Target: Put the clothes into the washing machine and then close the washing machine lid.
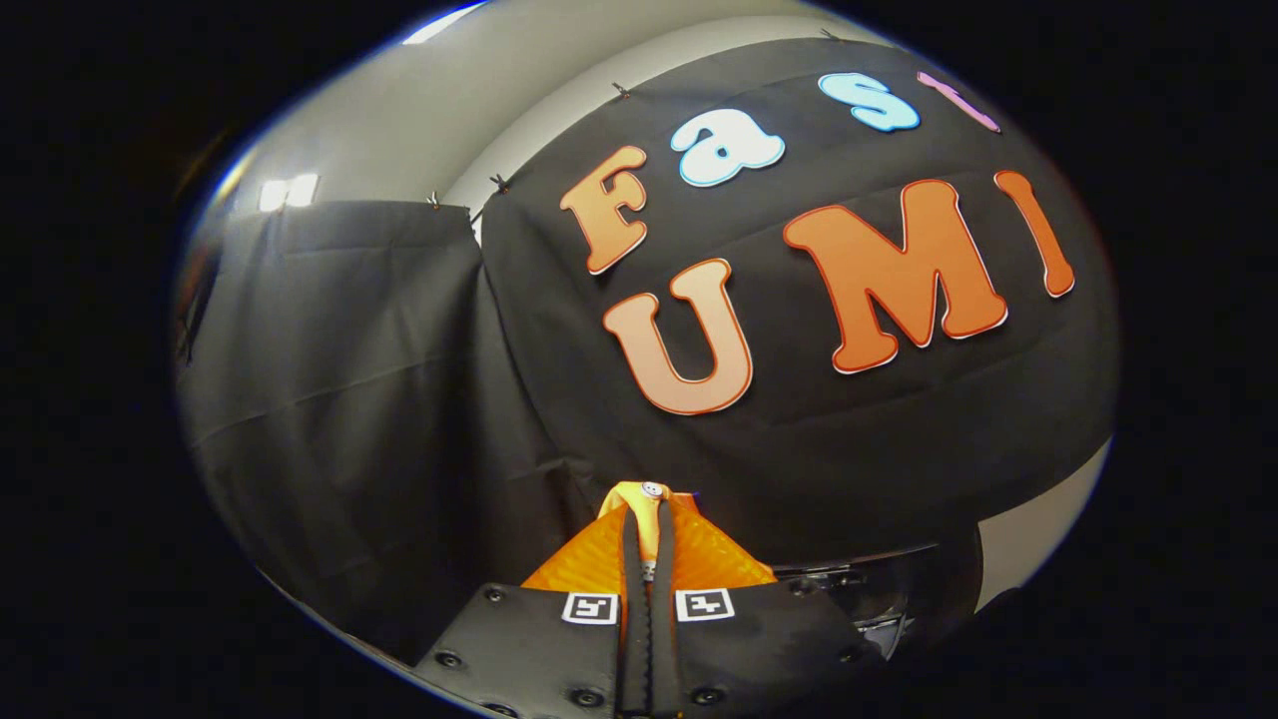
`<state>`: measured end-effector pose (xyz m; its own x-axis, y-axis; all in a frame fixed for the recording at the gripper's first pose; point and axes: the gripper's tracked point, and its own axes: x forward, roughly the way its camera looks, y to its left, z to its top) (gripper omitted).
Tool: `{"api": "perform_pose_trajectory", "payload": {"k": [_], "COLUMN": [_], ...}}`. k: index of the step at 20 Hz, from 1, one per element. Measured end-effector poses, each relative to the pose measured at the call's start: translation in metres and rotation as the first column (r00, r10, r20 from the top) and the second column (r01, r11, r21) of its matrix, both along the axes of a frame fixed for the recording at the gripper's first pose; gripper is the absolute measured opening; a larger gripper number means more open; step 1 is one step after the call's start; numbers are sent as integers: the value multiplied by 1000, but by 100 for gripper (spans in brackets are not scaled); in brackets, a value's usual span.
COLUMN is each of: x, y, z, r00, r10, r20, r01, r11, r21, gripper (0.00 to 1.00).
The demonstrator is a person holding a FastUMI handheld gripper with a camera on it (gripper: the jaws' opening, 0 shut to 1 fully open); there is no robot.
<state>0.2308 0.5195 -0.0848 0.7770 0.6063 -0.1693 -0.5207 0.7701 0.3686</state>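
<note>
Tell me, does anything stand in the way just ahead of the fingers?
Nothing visible does. The gripper has its fingers closed together, and they aim at the black cloth wall beyond. A dark shiny object sits beside them, too unclear to name.

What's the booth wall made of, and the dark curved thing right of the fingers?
Wall: looks like matte black cloth; it sags, creases and hangs from clips. Curved thing: glossy, probably hard plastic or glass, too hidden to tell. Hand-held gripper: fingers closed together, holding nothing.

Booth wall [379,399]: matt black cloth, creased; tongs [647,519] pressed together, ridged faces.
</note>
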Motion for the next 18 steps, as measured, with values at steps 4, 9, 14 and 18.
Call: {"api": "perform_pose_trajectory", "payload": {"k": [4, 9, 14, 18], "x": [9, 15, 4, -5], "y": [-2, 1, -7, -11], "z": [-23, -63, -172, -270], "r00": [996, 996, 993, 958], "r10": [-54, -65, -72, -91], "r20": [72, 52, -97, -271], "r01": [58, 70, 50, -5], "r11": [997, 992, 976, 943], "r21": [-52, -101, -212, -332], "gripper": [8, 8, 8, 8]}}
